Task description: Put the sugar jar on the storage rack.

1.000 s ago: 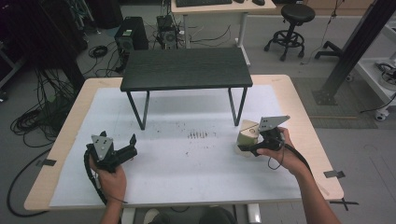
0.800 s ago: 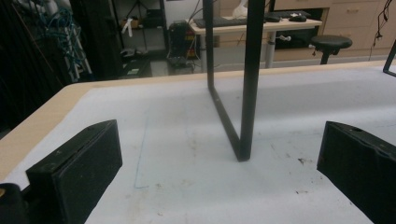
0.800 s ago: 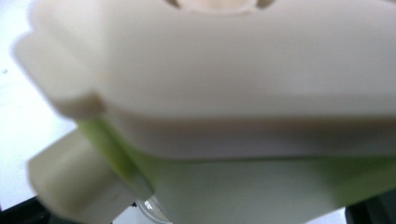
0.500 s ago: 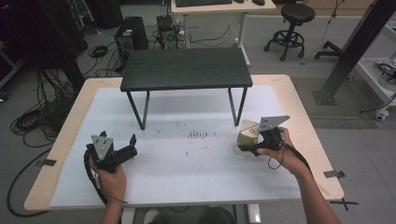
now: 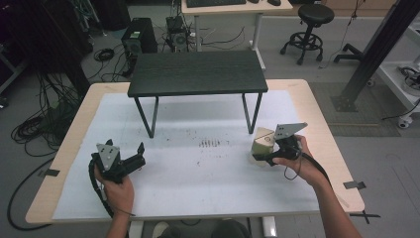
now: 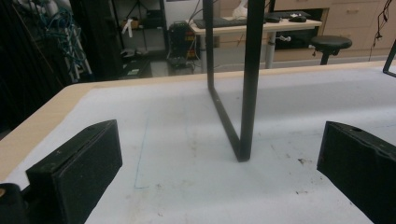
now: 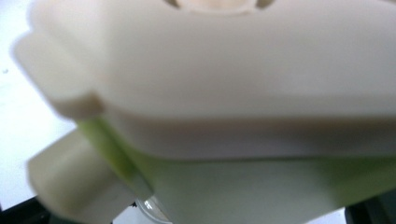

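Observation:
At the table's right, my right gripper (image 5: 267, 155) is shut on a cream container (image 5: 261, 143) that rests on the white mat (image 5: 208, 173). Up close in the right gripper view, the container (image 7: 224, 84) has a cream lid over a pale green body; dark jaw tips peek in at the bottom corners. At the front left, my left gripper (image 5: 138, 156) lies low on the mat, open and empty. In the left gripper view, its two black jaws stand wide apart around bare mat (image 6: 187, 186), the gripper (image 6: 219, 144) facing a black metal leg (image 6: 246, 93).
A small black bench (image 5: 197, 73) with thin metal legs stands on the mat at the back middle. Dark specks (image 5: 210, 144) mark the mat in front of it. Beyond the table are a desk (image 5: 228, 7), a stool (image 5: 309, 15), floor cables (image 5: 34, 124) and a black post (image 5: 376, 49).

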Demonstrator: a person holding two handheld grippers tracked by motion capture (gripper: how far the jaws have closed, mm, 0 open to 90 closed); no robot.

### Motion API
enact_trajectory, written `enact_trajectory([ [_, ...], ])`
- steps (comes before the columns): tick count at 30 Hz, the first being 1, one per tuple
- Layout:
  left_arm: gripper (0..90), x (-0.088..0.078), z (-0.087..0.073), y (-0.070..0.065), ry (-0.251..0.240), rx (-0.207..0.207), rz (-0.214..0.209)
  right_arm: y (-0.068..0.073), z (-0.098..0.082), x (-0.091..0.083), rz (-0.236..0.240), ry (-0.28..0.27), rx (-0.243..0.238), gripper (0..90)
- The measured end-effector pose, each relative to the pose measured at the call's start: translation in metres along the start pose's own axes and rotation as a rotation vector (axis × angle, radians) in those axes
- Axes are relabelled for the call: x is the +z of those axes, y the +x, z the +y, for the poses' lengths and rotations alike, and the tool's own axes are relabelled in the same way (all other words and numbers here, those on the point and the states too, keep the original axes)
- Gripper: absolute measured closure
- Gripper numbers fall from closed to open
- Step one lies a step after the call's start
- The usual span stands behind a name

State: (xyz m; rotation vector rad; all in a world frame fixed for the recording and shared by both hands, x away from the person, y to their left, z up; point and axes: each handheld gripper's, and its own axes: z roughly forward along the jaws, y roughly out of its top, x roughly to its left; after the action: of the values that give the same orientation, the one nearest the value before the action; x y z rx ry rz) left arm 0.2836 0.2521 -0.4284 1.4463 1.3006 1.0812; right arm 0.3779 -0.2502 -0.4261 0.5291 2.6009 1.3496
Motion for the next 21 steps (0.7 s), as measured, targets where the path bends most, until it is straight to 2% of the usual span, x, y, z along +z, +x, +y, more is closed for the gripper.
enact_trajectory([
  [21, 0.2, 0.0004, -0.0001, 0.0001, 0.003, 0.002, 0.003, -0.0002, -0.0002, -0.0001, 0.004, 0.001, 0.003, 29.8],
])
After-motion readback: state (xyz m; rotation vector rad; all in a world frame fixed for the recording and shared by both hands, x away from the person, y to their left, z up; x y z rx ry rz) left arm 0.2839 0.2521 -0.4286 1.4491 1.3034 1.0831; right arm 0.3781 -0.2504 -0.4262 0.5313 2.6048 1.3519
